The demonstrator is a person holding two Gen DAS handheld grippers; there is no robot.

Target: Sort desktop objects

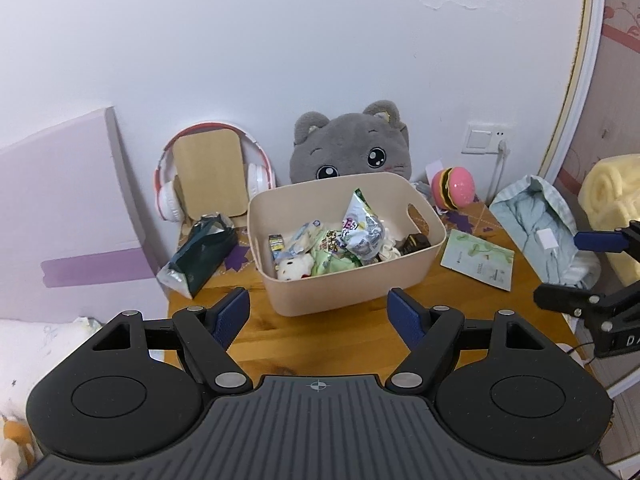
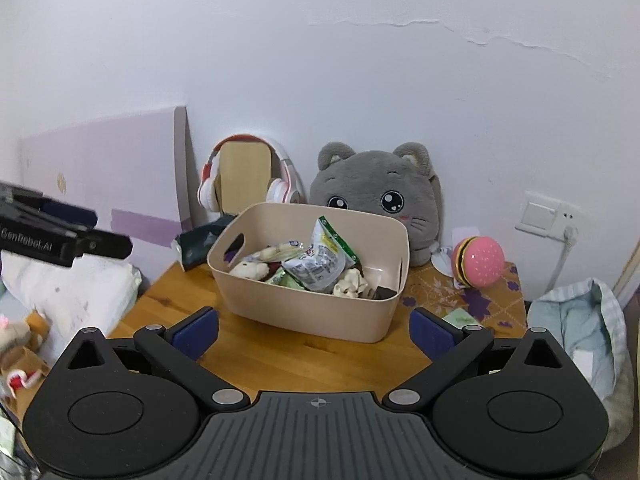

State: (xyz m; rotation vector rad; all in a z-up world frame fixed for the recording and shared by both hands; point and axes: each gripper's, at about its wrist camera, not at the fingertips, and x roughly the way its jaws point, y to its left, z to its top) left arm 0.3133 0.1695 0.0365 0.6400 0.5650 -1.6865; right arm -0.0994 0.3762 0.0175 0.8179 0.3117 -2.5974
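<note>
A beige plastic bin (image 1: 352, 284) stands in the middle of the wooden table (image 1: 304, 344); it also shows in the right wrist view (image 2: 308, 312). It holds snack packets (image 1: 360, 228), a small white plush (image 1: 294, 270) and a dark packet. A dark green packet (image 1: 200, 256) lies left of the bin. A pale green sachet (image 1: 478, 258) lies to its right. My left gripper (image 1: 319, 312) is open and empty just before the bin. My right gripper (image 2: 316, 334) is open and empty, also before the bin; it shows at the right edge of the left wrist view (image 1: 576, 264).
A grey cat plush (image 1: 352, 148), pink-and-white headphones on a wooden stand (image 1: 210, 172) and a burger-shaped toy (image 1: 454, 188) stand along the wall. A light blue cloth bag (image 1: 540, 228) lies at the table's right edge. A bed with a pillow (image 2: 72, 292) lies left.
</note>
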